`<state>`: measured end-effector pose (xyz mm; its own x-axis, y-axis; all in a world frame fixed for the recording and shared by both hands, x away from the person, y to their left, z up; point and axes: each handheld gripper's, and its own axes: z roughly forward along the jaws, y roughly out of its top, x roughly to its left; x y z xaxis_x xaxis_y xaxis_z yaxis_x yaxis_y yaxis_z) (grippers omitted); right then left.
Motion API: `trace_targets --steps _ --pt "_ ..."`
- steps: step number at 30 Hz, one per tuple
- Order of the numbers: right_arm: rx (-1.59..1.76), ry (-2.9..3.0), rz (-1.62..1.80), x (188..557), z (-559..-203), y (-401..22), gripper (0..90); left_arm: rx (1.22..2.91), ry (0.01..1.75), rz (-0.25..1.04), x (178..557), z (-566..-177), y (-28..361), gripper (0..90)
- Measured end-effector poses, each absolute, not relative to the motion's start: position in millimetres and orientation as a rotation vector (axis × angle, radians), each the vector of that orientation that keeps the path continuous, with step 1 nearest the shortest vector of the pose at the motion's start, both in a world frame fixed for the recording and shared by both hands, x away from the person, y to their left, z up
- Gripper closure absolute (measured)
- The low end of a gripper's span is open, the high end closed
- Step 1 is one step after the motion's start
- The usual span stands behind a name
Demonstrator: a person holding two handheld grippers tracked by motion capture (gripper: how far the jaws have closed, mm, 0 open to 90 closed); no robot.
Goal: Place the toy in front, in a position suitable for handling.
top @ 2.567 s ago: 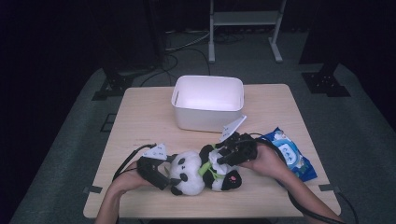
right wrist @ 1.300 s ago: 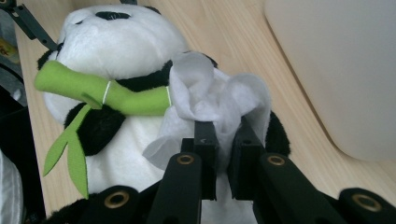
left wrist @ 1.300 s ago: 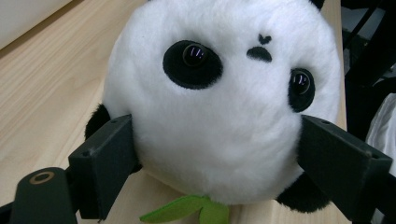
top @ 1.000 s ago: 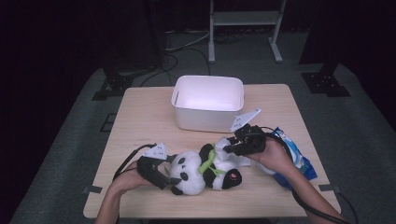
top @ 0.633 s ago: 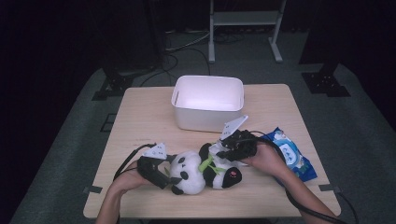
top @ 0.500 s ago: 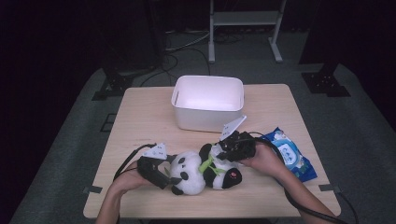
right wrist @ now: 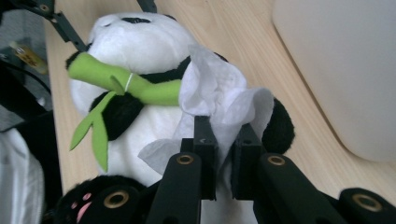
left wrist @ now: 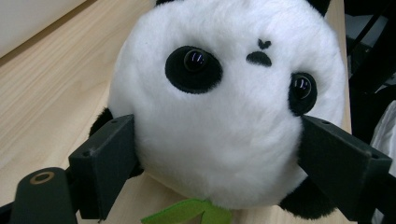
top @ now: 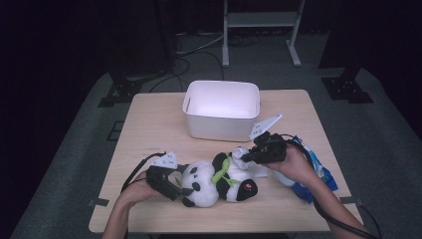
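A panda plush [top: 219,181] with a green bamboo sprig [right wrist: 130,86] lies on its back near the front of the wooden table [top: 149,129]. My left gripper [top: 181,188] grips its round white head [left wrist: 219,93], a pad pressing on each side. My right gripper [top: 245,157] is over the panda's body. Its jaws have just been closing and now pinch a crumpled white tissue [right wrist: 219,100], which rests against the panda's belly. In the right gripper view the jaws [right wrist: 223,135] stand almost together with the tissue bunched between them.
A white plastic bin [top: 221,112] stands behind the panda at mid-table. A blue pack of wipes [top: 313,172] lies under my right forearm near the right edge. Bare tabletop extends to the left and behind the bin.
My right gripper slid left onto the panda's body and then back to the right with the tissue. The left gripper and the panda's head stayed still.
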<state>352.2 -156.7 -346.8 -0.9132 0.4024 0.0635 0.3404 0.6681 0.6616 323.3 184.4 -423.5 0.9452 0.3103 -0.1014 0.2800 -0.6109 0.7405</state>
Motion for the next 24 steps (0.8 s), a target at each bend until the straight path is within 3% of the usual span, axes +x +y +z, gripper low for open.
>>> trace_targets --steps 24 --pt "0.519 2.915 1.172 298 -352 -169 82.3 2.241 0.460 0.059 328 -425 183 13.3"
